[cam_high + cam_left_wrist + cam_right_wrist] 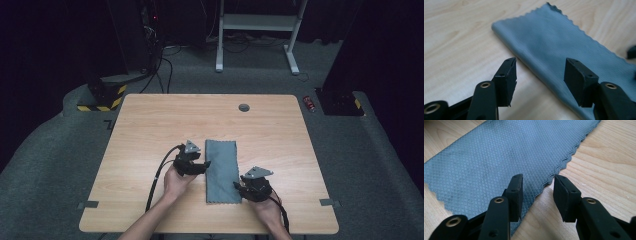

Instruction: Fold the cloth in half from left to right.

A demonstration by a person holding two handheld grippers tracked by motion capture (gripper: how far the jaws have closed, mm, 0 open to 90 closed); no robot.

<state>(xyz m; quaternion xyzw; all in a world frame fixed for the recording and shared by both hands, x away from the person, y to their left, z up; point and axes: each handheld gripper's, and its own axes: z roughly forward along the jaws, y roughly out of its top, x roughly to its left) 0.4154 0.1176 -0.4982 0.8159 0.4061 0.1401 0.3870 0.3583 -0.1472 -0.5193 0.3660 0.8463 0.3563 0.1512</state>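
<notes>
Two hand-held grippers flank a folded grey cloth (222,171) on the wooden counter (150,125) in the high view: the left hand-held gripper (204,165) at its long left edge, the right hand-held gripper (239,186) at the near right corner, likely placed to fold it again. From the left gripper view, open jaws straddle the smooth folded edge, pinching nothing. From the right gripper view, jaws stand apart over the scalloped, diamond-textured hem, empty too.
</notes>
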